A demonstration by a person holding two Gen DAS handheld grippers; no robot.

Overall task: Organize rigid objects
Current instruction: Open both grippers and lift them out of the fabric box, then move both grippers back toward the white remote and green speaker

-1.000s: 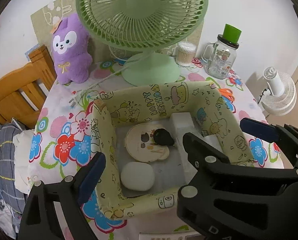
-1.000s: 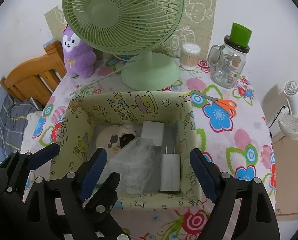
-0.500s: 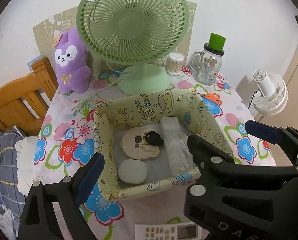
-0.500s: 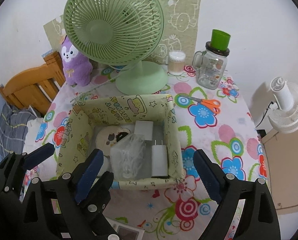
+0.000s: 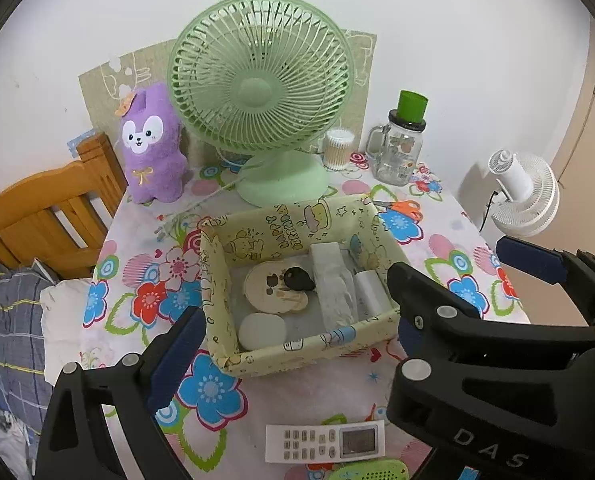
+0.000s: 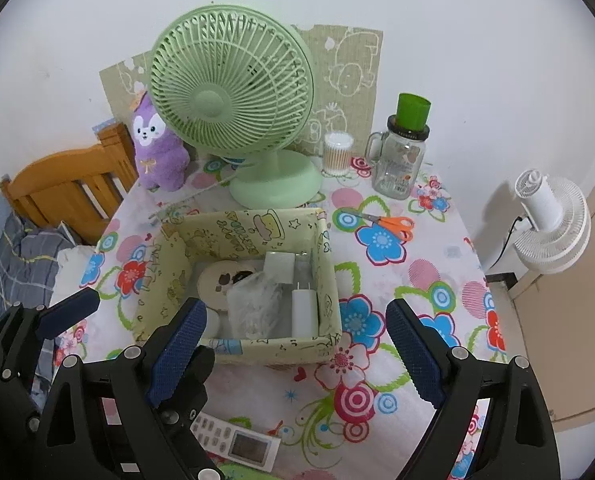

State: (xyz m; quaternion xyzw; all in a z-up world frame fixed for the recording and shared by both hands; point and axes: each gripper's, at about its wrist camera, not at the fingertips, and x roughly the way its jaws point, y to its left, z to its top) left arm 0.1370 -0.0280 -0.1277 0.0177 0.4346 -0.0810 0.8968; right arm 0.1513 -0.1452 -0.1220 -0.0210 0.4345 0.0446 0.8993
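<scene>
Nearest the cameras, one remote (image 5: 324, 441) has come into sight as both grippers pulled back: the left gripper (image 5: 293, 340) has just been opening, the right gripper (image 6: 297, 344) stands wide, both empty. Beyond sits one box (image 6: 326, 272) holding a round disc (image 5: 275, 292), an oval case (image 5: 262, 331), a bag (image 6: 253, 304) and a charger (image 6: 303, 314); farther stand one green fan (image 6: 233, 104), one jar (image 6: 401, 164) and one plush toy (image 5: 153, 144).

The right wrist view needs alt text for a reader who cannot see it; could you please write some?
A yellow cartoon-print box sits on a floral tablecloth, holding a white charger, a clear bag and a round disc. The right gripper hangs before it, jaws open and empty. Behind stand a green fan, a purple plush, a glass jar and orange scissors.
</scene>
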